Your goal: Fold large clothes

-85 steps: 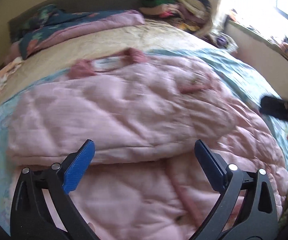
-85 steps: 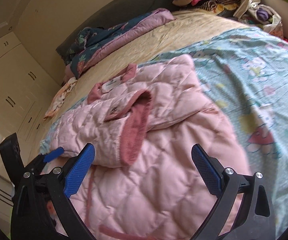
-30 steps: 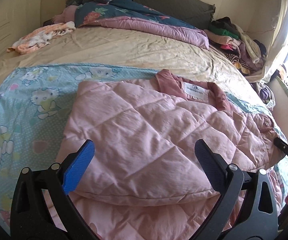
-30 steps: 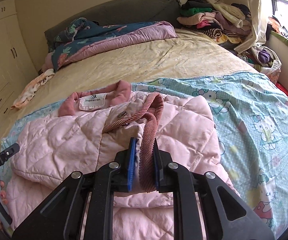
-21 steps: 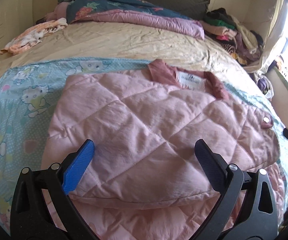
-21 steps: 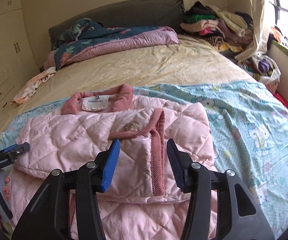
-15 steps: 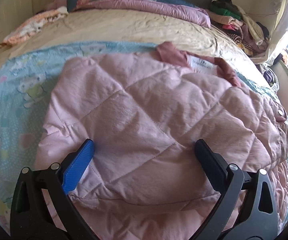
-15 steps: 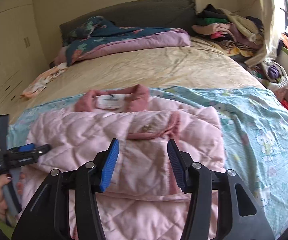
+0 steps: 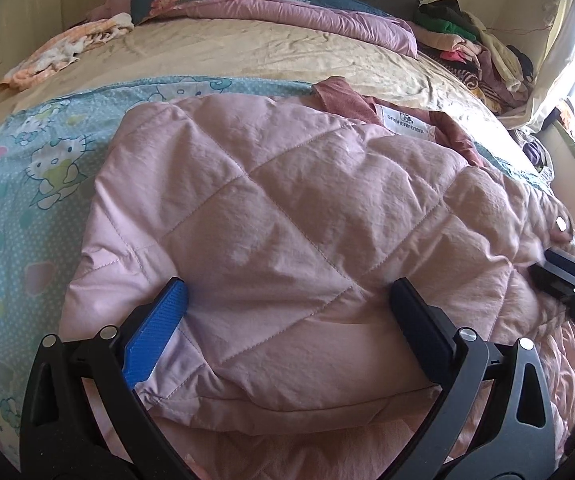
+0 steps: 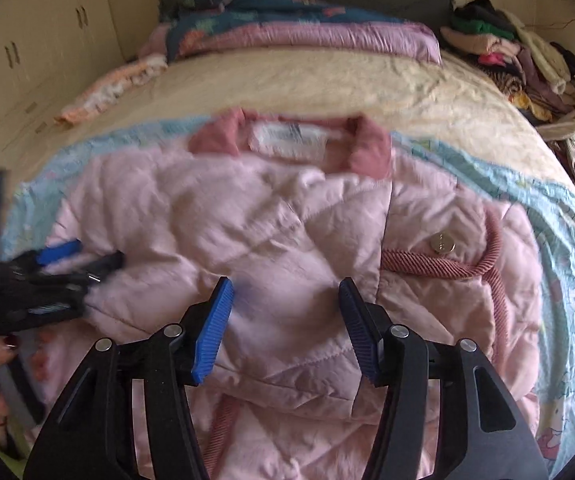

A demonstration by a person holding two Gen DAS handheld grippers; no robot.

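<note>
1. Pink quilted padded jacket (image 9: 299,216), puffy and stitched in diamonds, lies flat on the light-blue cartoon-print cotton sheet (image 9: 27,168) at the near end of the bed. Both sleeves appear folded inward across the body, so the outline is a compact rectangle, probably ready for a crosswise fold.
2. Beneath both, the crinkled cream bedspread (image 9: 227,52) runs back to a rolled mauve and floral quilt (image 9: 287,4) and a heap of mixed loose clothes (image 10: 507,44) in the far corner, well apart from the work.
3. Left gripper (image 9: 287,312), black-framed with a blue ribbed pad, is spread wide and presses down on the folded sleeve panel; I judge this flattens the springy padding, which would otherwise lift.
4. Right gripper (image 10: 285,312) is spread less widely and holds nothing, hovering over or resting on the jacket's middle; the blur leaves contact unclear.
5. Darker rose ribbed knit trims the upright collar (image 10: 369,148) and the sleeve cuff (image 10: 495,248), which lies on the right-hand side.
6. White woven label (image 9: 403,124) sits inside the collar.
7. Round metal snap button (image 10: 441,245) lies just beside the cuff trim.
</note>
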